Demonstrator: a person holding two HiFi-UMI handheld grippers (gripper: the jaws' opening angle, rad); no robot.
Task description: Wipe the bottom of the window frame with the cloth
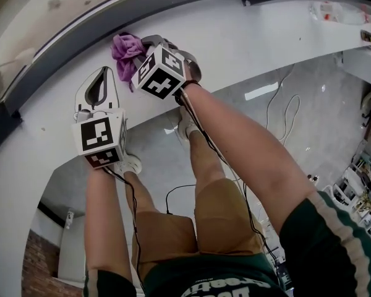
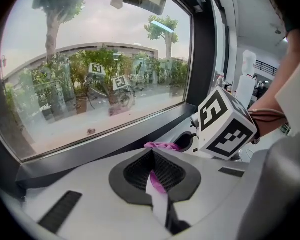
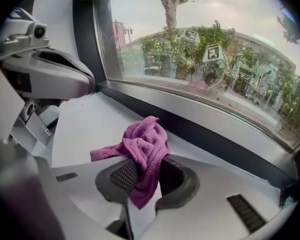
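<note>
A purple cloth [image 1: 125, 47] lies bunched on the white sill [image 1: 247, 36], close to the dark bottom rail of the window frame [image 1: 111, 18]. My right gripper [image 1: 140, 47] is shut on the cloth [image 3: 146, 149], which hangs out between its jaws and rests on the sill just short of the frame rail [image 3: 215, 134]. My left gripper [image 1: 104, 73] sits on the sill to the left, its jaws closed together with nothing in them. In the left gripper view the cloth [image 2: 162, 146] shows beyond the left gripper [image 2: 151, 154], beside the right gripper's marker cube [image 2: 225, 126].
The glass pane [image 2: 90, 74] rises behind the frame rail [image 2: 115, 141], with trees outside. Several small items [image 1: 337, 12] lie on the sill's far right end. The sill's front edge drops to the floor, where the person's legs and shoes stand.
</note>
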